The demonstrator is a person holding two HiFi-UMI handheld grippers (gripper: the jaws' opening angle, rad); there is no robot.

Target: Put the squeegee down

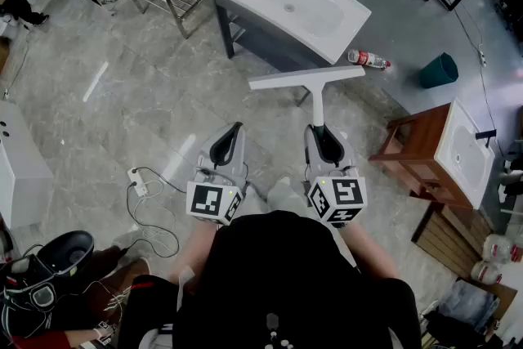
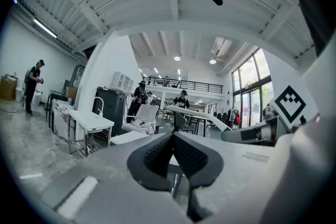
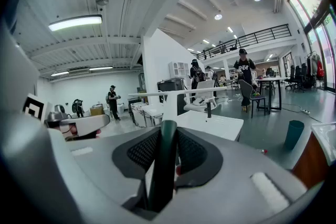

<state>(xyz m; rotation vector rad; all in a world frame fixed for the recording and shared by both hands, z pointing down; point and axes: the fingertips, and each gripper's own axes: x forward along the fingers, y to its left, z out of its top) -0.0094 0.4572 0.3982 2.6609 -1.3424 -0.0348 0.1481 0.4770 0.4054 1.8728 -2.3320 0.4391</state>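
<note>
A squeegee with a long white blade (image 1: 306, 78) and a dark handle is held out in front of me, above the marble floor. My right gripper (image 1: 325, 141) is shut on that handle, the blade lying crosswise just beyond its jaws. In the right gripper view the dark handle (image 3: 164, 165) runs up between the two black pads, and the white blade (image 3: 178, 93) spans the view above my right gripper (image 3: 167, 136). My left gripper (image 1: 231, 145) hangs beside it to the left with nothing in it. Its pads meet at the tips in the left gripper view (image 2: 172, 136).
A white basin on a dark cabinet (image 1: 290, 4) stands ahead, with a plastic bottle (image 1: 368, 59) and a teal bin (image 1: 439, 70) on the floor to its right. A wooden vanity (image 1: 445, 151) is at the right. A power strip with cable (image 1: 137, 182) lies at the left.
</note>
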